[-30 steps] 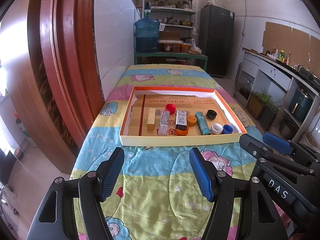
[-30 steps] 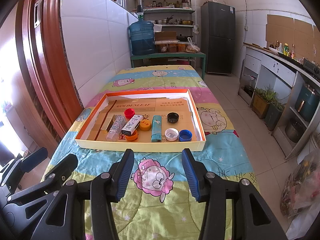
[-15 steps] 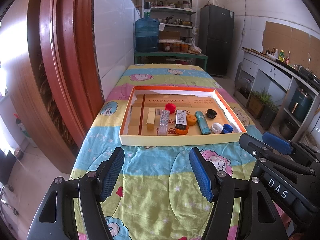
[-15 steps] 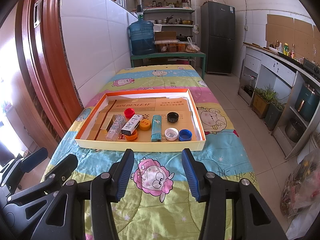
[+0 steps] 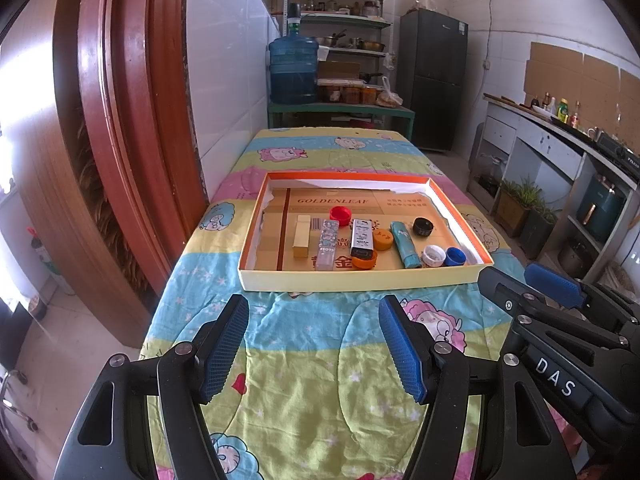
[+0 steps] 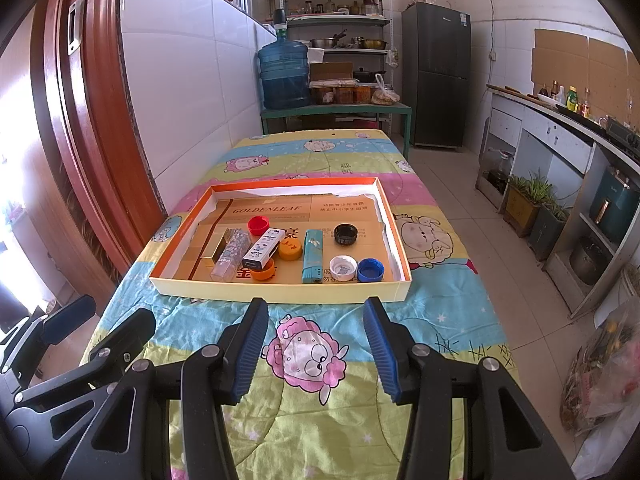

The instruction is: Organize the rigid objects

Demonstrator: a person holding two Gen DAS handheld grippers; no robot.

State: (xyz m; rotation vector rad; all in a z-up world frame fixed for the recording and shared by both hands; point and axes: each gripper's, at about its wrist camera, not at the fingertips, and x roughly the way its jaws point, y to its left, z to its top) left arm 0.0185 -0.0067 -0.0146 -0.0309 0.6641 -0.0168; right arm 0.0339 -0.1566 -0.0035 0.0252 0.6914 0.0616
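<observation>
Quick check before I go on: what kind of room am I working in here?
Most likely a home kitchen. A dark fridge stands at the far wall beside shelves of pots and jars, a big water jug sits on a green table, and a counter with bottles runs along the right.

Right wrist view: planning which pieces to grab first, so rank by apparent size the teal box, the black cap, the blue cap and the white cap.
1. Teal box, clearly largest.
2. White cap, blue cap and black cap look too alike to rank; the black one also lies farther away.

Cardboard tray (image 5: 360, 280) on wrinkled cloth quilt (image 5: 312, 360); glossy wooden door frame (image 5: 120, 120).
</observation>
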